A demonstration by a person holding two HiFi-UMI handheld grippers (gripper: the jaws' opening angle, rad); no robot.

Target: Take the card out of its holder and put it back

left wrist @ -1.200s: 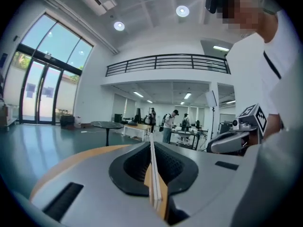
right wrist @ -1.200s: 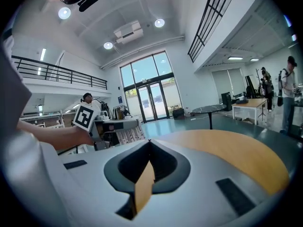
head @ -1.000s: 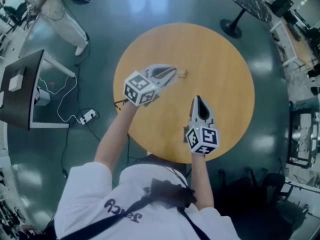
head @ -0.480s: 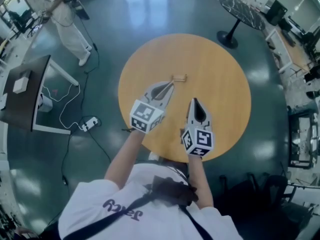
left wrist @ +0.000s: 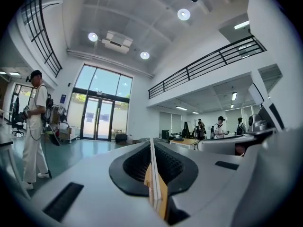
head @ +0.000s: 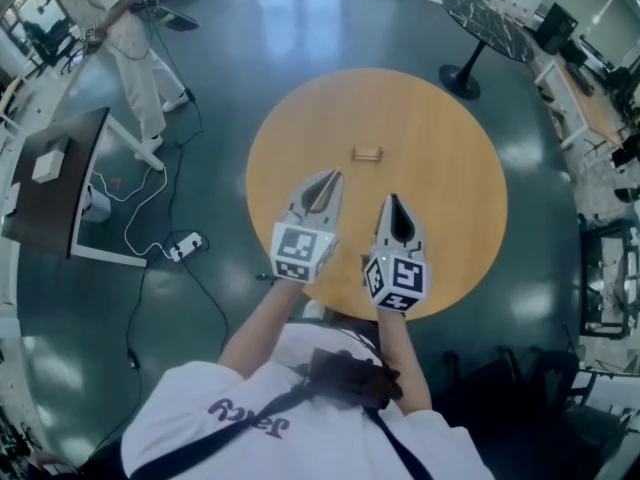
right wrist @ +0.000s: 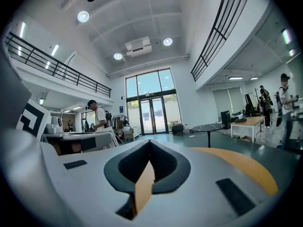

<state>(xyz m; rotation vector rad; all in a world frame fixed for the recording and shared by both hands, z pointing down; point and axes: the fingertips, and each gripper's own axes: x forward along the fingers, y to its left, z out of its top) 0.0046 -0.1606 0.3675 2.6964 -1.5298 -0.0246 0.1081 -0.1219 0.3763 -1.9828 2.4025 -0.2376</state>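
The left gripper (head: 334, 178) pinches the thin white card (left wrist: 153, 174) upright on its edge, long axis running along the jaws. Ahead, apart from both tips, the wooden holder (head: 367, 152) lies crosswise on the round table (head: 440, 138). The right gripper (head: 391, 200) is pressed together, empty.

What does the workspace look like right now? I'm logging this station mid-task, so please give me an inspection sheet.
Surface: round wooden table, bare apart from the holder.
Job's things: small wooden card holder on the table, ahead of both grippers; thin pale card edge-on in the left gripper.
Clutter: nothing seen on the table.
Grippers: left gripper shut on the card; right gripper shut, nothing in it.
Cables: white power strip with its cables on the floor left of the table.
Surroundings: glossy teal floor, dark desk, person in light clothes, dark round side table.
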